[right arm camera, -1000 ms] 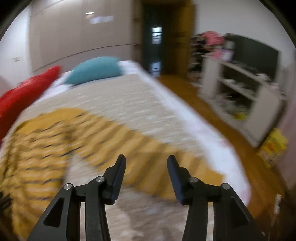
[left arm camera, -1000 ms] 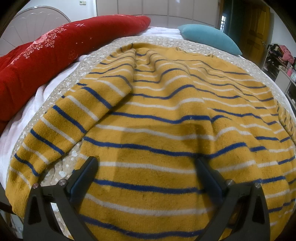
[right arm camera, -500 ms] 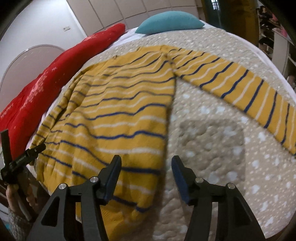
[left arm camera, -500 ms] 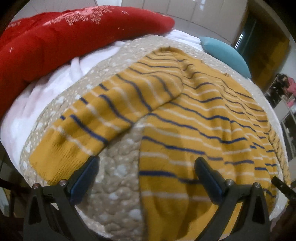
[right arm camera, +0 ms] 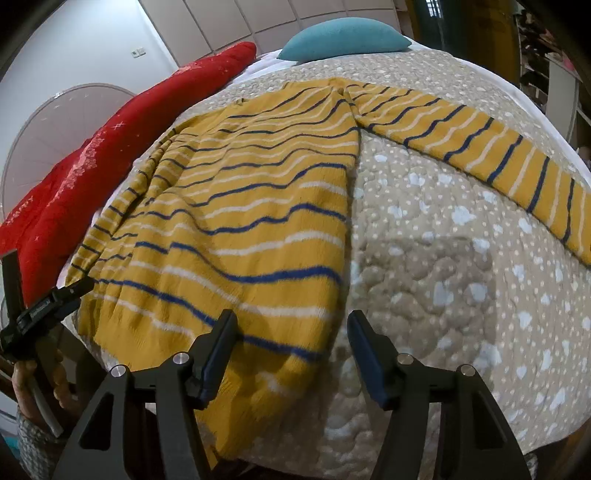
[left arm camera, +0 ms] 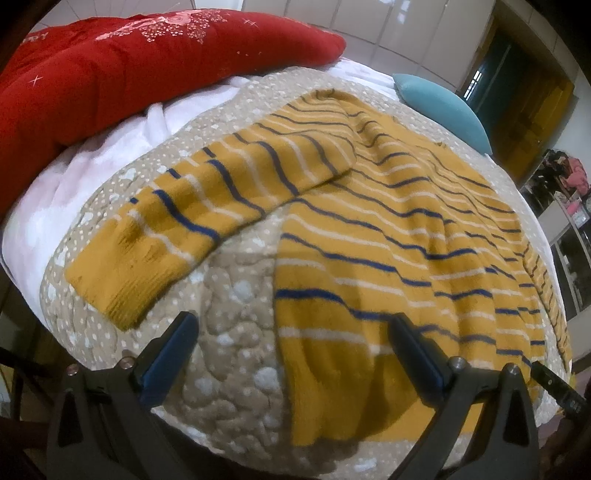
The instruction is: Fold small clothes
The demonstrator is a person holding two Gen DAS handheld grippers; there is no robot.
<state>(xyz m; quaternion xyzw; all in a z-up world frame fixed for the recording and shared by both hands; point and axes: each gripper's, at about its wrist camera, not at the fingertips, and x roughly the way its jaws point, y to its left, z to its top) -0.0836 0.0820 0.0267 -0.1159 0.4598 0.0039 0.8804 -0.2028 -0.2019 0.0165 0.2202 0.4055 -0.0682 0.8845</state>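
Sweater [left arm camera: 388, 236] is lying flat on the quilt [left arm camera: 236, 354], and you're hovering both tongs over its hem: left gripper [left arm camera: 291, 339] spread wide and narrowing, right gripper [right arm camera: 291, 339] half-spread and widening, neither one gripping cloth.

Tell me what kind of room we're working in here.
Most likely a bedroom at home. The striped sweater lies spread on a bed with a quilted, dotted cover, a teal pillow and a red duvet lie along its far side, and pale wardrobe doors line the wall behind.
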